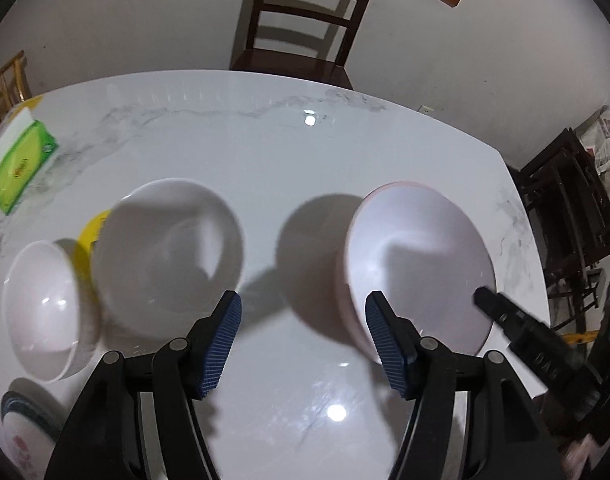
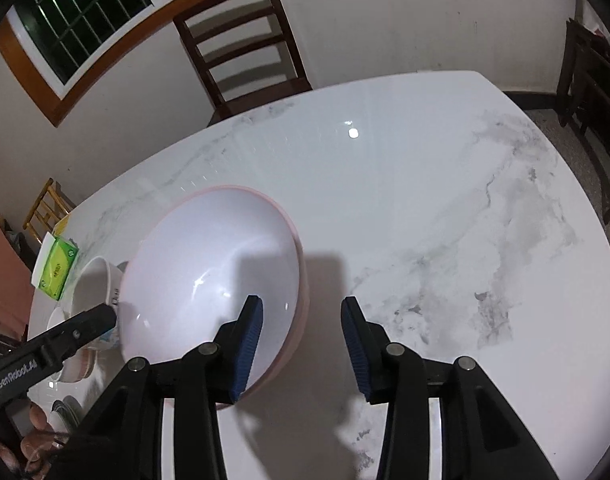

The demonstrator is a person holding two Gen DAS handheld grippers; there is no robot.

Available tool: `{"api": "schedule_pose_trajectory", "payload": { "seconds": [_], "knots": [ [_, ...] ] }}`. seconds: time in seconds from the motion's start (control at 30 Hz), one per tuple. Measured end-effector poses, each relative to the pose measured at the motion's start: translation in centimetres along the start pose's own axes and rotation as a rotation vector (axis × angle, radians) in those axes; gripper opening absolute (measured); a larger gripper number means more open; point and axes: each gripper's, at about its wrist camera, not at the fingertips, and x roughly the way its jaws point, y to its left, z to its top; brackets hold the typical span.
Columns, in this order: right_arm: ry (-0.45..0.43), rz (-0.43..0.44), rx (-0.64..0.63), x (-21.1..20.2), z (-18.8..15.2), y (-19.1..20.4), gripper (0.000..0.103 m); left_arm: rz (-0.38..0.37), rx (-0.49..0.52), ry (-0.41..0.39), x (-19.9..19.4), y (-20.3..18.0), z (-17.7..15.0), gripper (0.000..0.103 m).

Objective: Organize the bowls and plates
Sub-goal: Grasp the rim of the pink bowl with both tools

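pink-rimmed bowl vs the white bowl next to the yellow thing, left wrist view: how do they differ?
The pink-rimmed bowl has a pink outer wall; the white bowl is white all over. The pink-rimmed bowl stands apart from the other dishes, by the right gripper; the white bowl sits beside a smaller bowl and overlaps a yellow item. The pink-rimmed bowl looks wider. Both are empty, upright, on the marble table.

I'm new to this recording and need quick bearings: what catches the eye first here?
The big pink-rimmed bowl dominates, sitting on the white marble table between both open tongs. Left of it stand a white bowl and a smaller one, with a green tissue box beyond.
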Motion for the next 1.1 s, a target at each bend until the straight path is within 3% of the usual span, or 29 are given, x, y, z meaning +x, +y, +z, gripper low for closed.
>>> {"api": "schedule_pose_trajectory", "payload": {
  "seconds": [0.2, 0.3, 0.4, 0.47, 0.7, 1.1],
  "knots": [
    [0.028, 0.009, 0.010, 1.3, -0.1, -0.2, 0.041, 0.012, -0.012, 0.052, 2.8, -0.8, 0.4, 0.056],
    [0.037, 0.026, 0.023, 1.8, -0.2, -0.3, 0.036, -0.003, -0.022, 0.071, 3.7, -0.7, 0.1, 0.039],
    [0.034, 0.056, 0.022, 1.6, -0.5, 0.0, 0.024, -0.070, -0.016, 0.086, 3.9, -0.9, -0.3, 0.021],
    [0.031, 0.049, 0.011, 1.4, -0.9, 0.5, 0.024, -0.085, 0.003, 0.089, 3.7, -1.5, -0.8, 0.011],
    [0.045, 0.061, 0.015, -0.4, -2.8, 1.2, 0.023, -0.058, -0.002, 0.094, 2.1, -0.9, -3.1, 0.011],
    [0.081, 0.091, -0.034, -5.1, -9.8, 4.6, 0.023, -0.031, -0.055, 0.106, -3.8, 2.9, -9.7, 0.012]
  ]
}}
